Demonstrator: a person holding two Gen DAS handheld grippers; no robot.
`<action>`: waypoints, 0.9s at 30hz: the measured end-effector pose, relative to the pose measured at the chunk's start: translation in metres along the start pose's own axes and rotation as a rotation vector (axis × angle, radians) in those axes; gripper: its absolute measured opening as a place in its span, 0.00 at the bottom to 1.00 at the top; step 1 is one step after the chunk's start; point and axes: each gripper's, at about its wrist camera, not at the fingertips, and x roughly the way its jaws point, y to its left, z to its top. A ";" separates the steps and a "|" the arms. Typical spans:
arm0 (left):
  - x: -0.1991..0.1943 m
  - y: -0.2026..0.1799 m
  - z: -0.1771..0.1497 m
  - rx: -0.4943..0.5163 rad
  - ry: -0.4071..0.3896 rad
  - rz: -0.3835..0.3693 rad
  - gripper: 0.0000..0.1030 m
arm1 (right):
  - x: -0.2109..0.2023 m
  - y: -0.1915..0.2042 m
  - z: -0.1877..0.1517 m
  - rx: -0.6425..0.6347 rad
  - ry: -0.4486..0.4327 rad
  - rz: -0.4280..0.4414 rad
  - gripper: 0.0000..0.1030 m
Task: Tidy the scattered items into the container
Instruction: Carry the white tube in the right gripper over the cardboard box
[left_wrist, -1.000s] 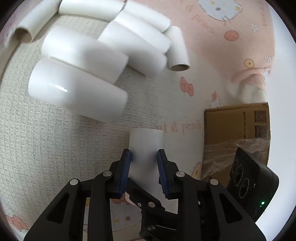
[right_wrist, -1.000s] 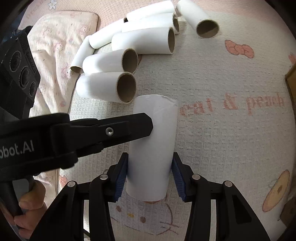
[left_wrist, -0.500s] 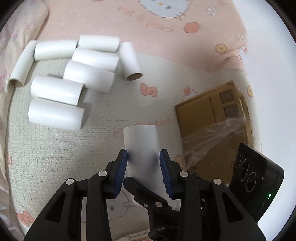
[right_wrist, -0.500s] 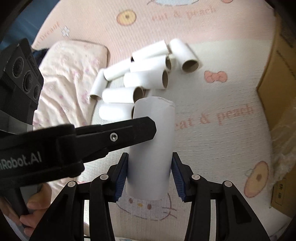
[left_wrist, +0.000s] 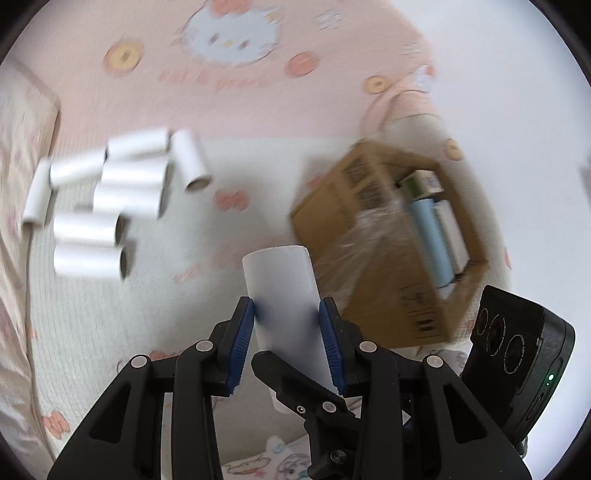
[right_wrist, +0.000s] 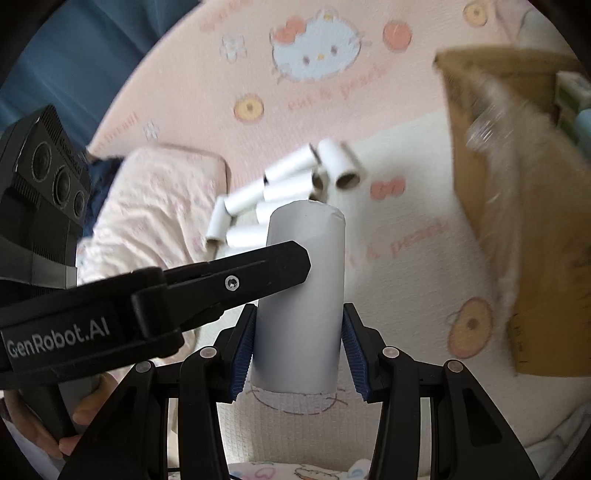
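Observation:
One white cardboard tube (left_wrist: 277, 273) (right_wrist: 306, 240) is lifted off the bed with both grippers on it. My left gripper (left_wrist: 287, 304) points steeply down and its blue pads press the tube's sides. My right gripper (right_wrist: 300, 310) clamps the tube's lower end. A left finger (right_wrist: 266, 266) crosses the tube's front, and a right finger (left_wrist: 291, 380) shows under the tube. Several more white tubes (left_wrist: 122, 199) (right_wrist: 291, 184) lie in a pile on the bedspread, to the left. The open cardboard box (left_wrist: 343, 206) (right_wrist: 498, 184) stands to the right, with a pale blue cylinder (left_wrist: 432, 236) and other items inside.
Crinkled clear plastic (left_wrist: 369, 236) drapes over the box's near side. A pink patterned pillow (right_wrist: 155, 206) lies left of the tube pile. A hand (right_wrist: 85, 410) holds the left gripper's handle. The bed ends against a white wall (left_wrist: 517, 110) behind the box.
Both grippers have risen with the tube and swung right. The tube pile has shrunk away to the left and the box's open top has come into view. The left jaws stand slightly wider.

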 end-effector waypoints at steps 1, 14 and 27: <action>-0.005 -0.010 0.002 0.024 -0.017 0.003 0.38 | -0.010 -0.001 0.002 -0.006 -0.022 0.001 0.42; -0.013 -0.115 0.038 0.223 -0.115 0.054 0.38 | -0.087 -0.033 0.037 -0.043 -0.161 0.132 0.42; 0.048 -0.155 0.095 0.106 0.079 -0.020 0.47 | -0.106 -0.087 0.076 -0.057 -0.195 0.075 0.41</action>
